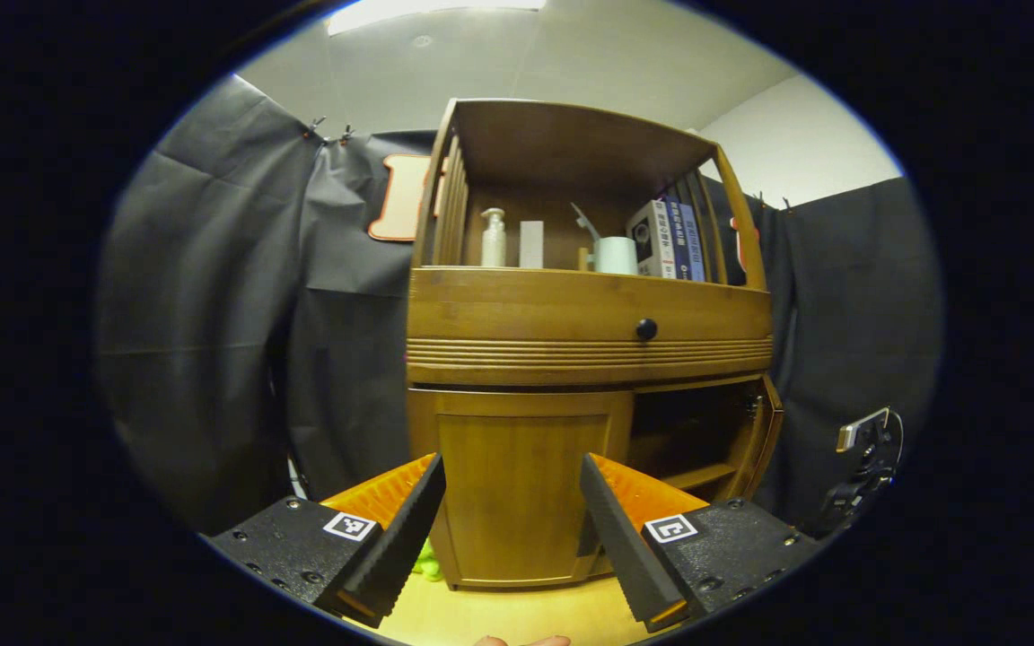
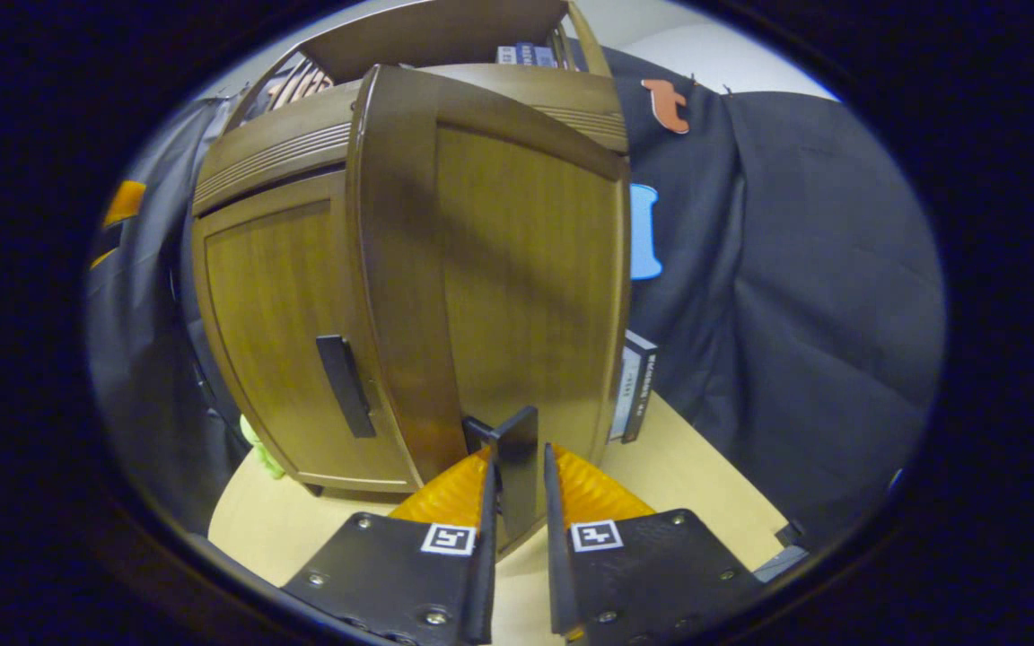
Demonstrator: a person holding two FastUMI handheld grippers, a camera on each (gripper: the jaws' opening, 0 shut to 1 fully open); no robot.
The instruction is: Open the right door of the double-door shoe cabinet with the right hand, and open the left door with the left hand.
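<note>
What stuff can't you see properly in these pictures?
- Inside the open right side of the cabinet, left gripper view: too dark; one shelf edge is visible.
- Handle of the left door, left gripper view: cannot be found; the left gripper fingers cover the door's edges.
- Green thing, right gripper view: mostly hidden behind the cabinet's corner.
- Right door handle, right gripper view: lower part hidden between the right gripper fingers.

Right gripper (image 2: 517,489) fingers (image 2: 484,538) clamp the handle (image 2: 517,458) of the right door (image 2: 517,269) — swung open.
</note>
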